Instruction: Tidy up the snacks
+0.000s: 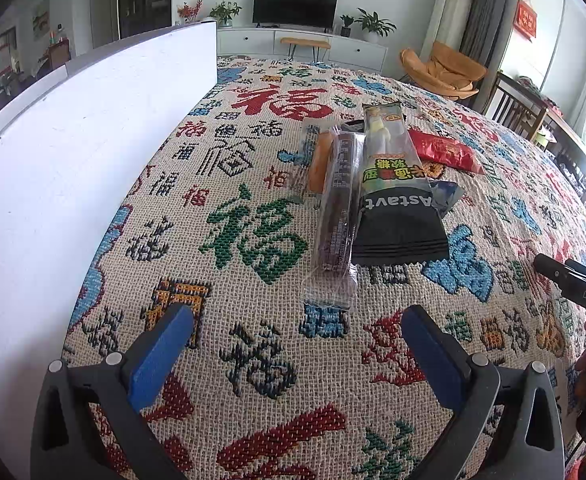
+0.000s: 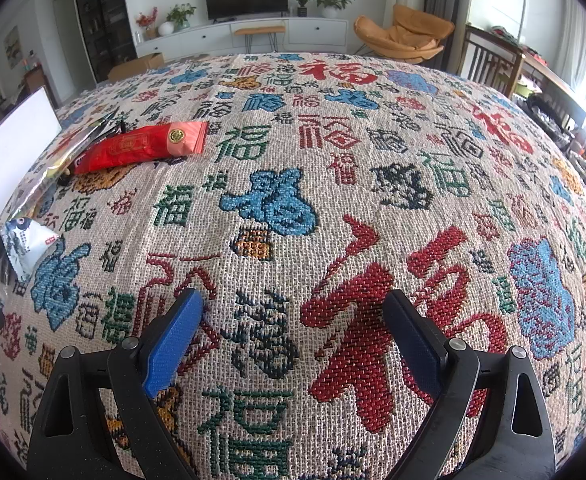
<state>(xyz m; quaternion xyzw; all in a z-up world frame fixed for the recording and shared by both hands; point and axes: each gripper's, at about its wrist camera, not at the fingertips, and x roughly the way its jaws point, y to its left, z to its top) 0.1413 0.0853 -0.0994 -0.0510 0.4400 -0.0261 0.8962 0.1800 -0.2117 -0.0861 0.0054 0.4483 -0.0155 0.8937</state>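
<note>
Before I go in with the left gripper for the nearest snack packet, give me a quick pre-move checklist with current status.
1. Left gripper open and empty: ok, jaws spread wide, nothing between them.
2. Nearest target in line: ok, the clear-wrapped dark bar lies straight ahead, its near end just beyond the fingertips.
3. Target free of neighbours: not ok, the black Astavt packet lies along its right side, and whether they overlap is unclear.
4. Right gripper clear of the pile: ok, open over bare tablecloth.
5. White box ready to receive: cannot tell, only its outer wall shows.
6. Red packet reachable later: ok, lying unobstructed.
</note>
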